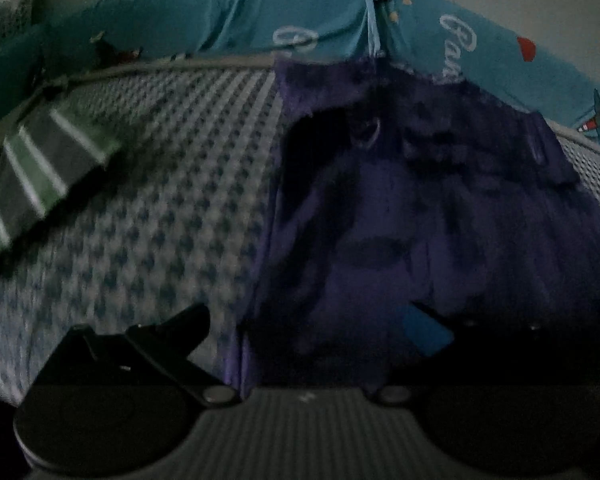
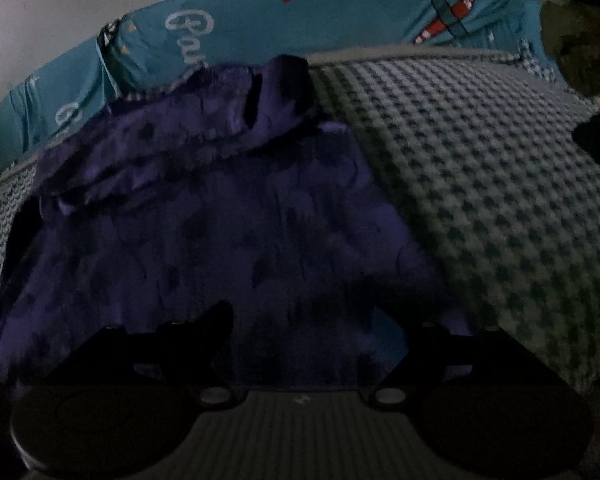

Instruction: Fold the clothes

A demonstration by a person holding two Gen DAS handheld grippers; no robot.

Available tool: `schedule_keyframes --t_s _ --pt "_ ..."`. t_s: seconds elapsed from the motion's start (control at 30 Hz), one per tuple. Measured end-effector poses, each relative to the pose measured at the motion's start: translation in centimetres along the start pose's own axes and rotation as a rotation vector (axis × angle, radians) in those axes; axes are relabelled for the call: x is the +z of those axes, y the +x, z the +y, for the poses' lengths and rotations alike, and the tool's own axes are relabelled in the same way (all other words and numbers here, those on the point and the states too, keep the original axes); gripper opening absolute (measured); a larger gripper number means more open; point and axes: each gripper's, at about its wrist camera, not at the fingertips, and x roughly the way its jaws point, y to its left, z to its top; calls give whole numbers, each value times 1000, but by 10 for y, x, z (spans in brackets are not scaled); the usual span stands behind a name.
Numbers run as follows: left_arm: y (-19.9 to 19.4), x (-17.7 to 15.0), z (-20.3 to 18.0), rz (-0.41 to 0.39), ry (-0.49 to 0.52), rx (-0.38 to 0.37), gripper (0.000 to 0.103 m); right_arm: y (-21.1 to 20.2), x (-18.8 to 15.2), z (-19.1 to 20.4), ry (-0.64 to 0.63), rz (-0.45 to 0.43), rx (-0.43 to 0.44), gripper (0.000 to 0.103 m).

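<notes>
Lying spread on the checked bed cover (image 1: 160,184), purple garment (image 1: 420,208) as landmark. Left of it, well apart: folded green striped cloth (image 1: 40,176). Behind it: teal printed bumper (image 1: 260,12). Over its near edge: left tool (image 1: 320,328), fingers apart, clamping nothing; right tool (image 2: 312,332), fingers wide apart, purple cloth beneath, nothing gripped.

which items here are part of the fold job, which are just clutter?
Job:
- purple garment, spread on the checked bed cover
- left gripper, jaws apart over its edge
- right gripper, jaws apart above it

Lying about:
- green striped folded cloth, possibly already folded
- teal printed bumper behind the bed
- dark object at far right, unclear what
</notes>
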Motion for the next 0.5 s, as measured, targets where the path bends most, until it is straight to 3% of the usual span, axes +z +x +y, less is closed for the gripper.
schedule_keyframes --t_s 0.3,0.5 --pt "44 42 -8 11 47 -77 103 20 28 10 -13 -30 20 76" --pt "67 59 -18 16 124 -82 103 34 50 10 6 -65 3 76"
